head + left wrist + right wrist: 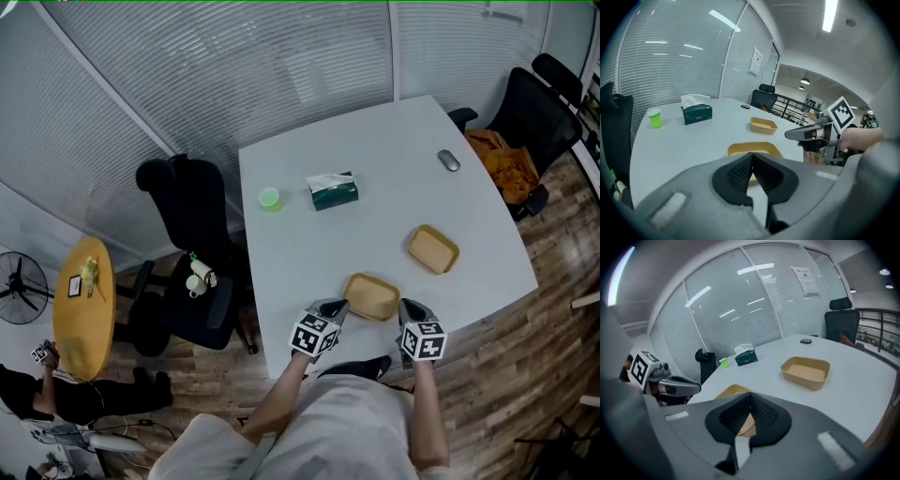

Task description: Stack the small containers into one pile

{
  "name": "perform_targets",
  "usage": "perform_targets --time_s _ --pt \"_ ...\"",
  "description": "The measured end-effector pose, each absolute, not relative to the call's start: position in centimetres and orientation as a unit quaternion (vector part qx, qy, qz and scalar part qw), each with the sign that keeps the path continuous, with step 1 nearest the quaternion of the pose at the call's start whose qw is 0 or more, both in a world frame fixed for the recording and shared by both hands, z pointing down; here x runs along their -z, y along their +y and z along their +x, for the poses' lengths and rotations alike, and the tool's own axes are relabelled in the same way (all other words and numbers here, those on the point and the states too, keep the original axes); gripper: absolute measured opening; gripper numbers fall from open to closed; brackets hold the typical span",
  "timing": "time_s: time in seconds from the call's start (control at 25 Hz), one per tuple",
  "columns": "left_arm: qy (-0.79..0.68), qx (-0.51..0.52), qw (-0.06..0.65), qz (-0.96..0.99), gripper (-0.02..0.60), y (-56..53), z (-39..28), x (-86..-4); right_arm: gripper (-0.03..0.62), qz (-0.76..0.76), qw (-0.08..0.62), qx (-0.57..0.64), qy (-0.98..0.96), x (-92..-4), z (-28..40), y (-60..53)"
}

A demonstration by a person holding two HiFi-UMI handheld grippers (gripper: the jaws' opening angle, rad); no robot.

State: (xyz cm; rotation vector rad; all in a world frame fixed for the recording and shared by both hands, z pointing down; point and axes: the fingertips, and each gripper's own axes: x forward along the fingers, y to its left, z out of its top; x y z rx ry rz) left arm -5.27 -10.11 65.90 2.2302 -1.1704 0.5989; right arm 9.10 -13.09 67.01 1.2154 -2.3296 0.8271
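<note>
Two tan paper trays lie on the white table (pixel 319 253). The near tray (pixel 371 296) (pixel 754 149) (pixel 733 392) sits at the front edge, between my two grippers. The far tray (pixel 433 248) (pixel 763 125) (pixel 806 371) lies apart, to the right and farther back. My left gripper (pixel 339 306) (pixel 751 166) hovers just left of the near tray, shut and holding nothing. My right gripper (pixel 409 307) (pixel 749 408) hovers just right of it, also shut and holding nothing. Each gripper shows in the other's view.
A green cup (pixel 269 198), a green tissue box (pixel 332 190) and a computer mouse (pixel 449 160) stand farther back on the table. Black office chairs (pixel 192 244) sit at the left and at the far right corner. A round yellow side table (pixel 82 305) stands on the wooden floor.
</note>
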Motion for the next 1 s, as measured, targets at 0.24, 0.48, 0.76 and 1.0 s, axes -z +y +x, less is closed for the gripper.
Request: perform_targets --time_s 0.24,0.48,0.76,1.0 --pt "-0.419 -0.227 0.267 0.838 0.006 -11.3 -3.0 -65.6 0.003 0.399 0.283 -0.188 -0.852 -66.4 12.0 -18.1" --pt "-0.405 -0.226 0.257 0.848 0.006 -13.2 0.3 -65.0 0.008 0.345 0.362 -0.125 -0.857 -67.8 12.5 -21.5" --pt "-0.388 -0.215 0.245 0.862 0.006 -16.6 3.7 -64.1 0.051 0.287 0.445 -0.101 -0.842 -70.6 13.7 -24.2" --pt "-0.381 -0.214 0.249 0.864 0.006 -17.6 4.7 -63.9 0.074 0.223 0.486 -0.120 -0.837 -72.7 14.0 -25.7"
